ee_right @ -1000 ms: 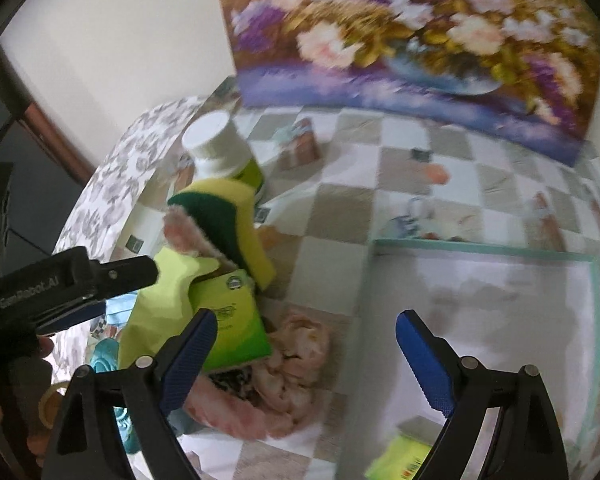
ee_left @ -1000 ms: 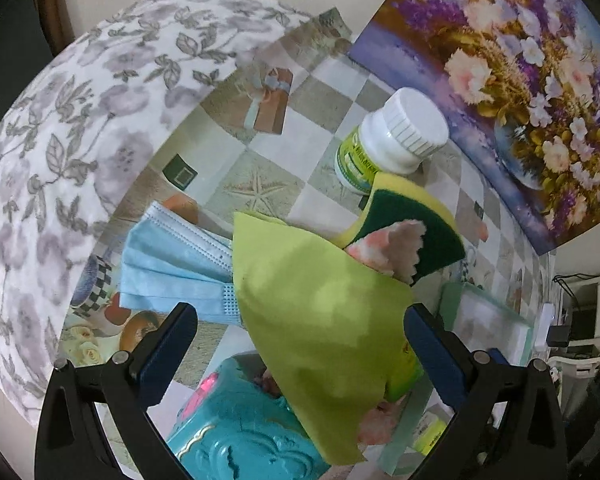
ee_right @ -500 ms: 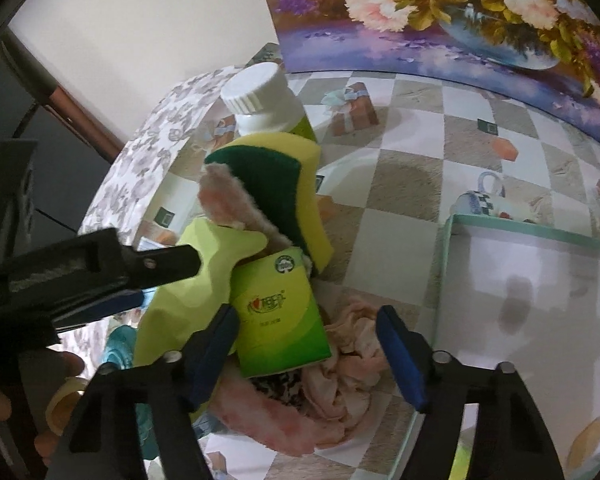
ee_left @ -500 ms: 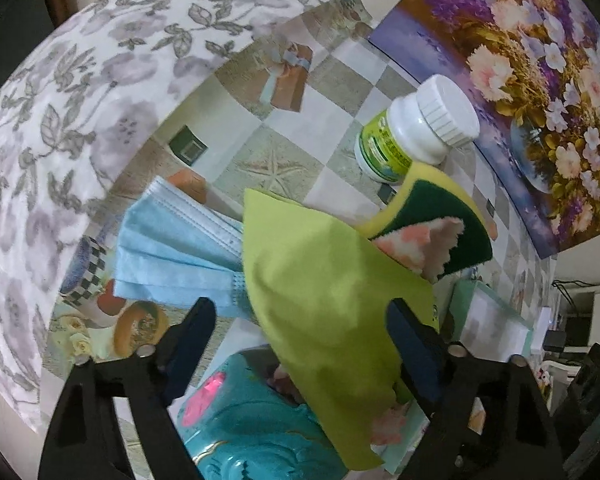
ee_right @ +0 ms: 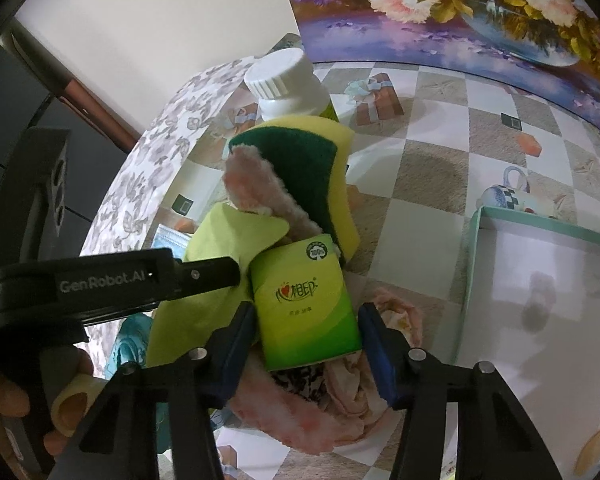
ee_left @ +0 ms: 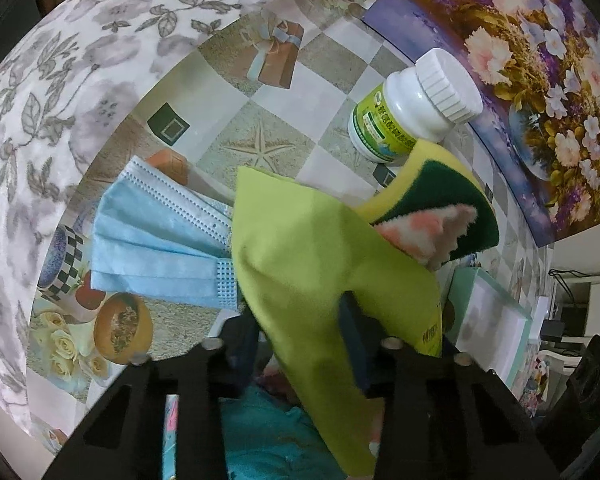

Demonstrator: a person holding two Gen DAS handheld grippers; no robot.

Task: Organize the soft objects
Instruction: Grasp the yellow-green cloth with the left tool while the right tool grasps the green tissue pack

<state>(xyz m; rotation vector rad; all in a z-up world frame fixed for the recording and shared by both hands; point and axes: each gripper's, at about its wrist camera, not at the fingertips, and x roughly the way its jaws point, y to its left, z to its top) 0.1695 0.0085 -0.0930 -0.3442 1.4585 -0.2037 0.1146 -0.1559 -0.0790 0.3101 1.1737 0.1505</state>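
**Lime-green cloth and tissue pack both being gripped**

Lime-green cloth (ee_left: 320, 264) is sitting pinched between the two blue pads of the left gripper (ee_left: 300, 332); the jaws are drawn in tight on it and the fabric is draping over both pads toward 6 o'clock in the left wrist view. At 9 o'clock from the cloth, a light-blue face mask (ee_left: 160, 244) is lying flat on the checked tablecloth (ee_left: 260, 140), its edge tucked under the cloth. At 1 o'clock, a yellow-and-green sponge (ee_left: 440, 192) is leaning against a white pill bottle (ee_left: 412, 112), with a corner of pink fluffy fabric (ee_left: 432, 232) poking up in front of the sponge.

In the right wrist view, the right gripper (ee_right: 308, 328) is closing its blue pads on both sides of a green tissue pack (ee_right: 304, 304), both pads touching it. The pack is standing upright on the heap of pink fabric, just beside the cloth at its 9 o'clock. At 3 o'clock, a white tray with a mint rim (ee_right: 476, 264) is lying on the tablecloth, apart from the pile. A teal object (ee_left: 272, 432) is showing beneath the pile; what it is I cannot tell. A floral painting (ee_right: 460, 8) is running along the far edge at 12 o'clock.
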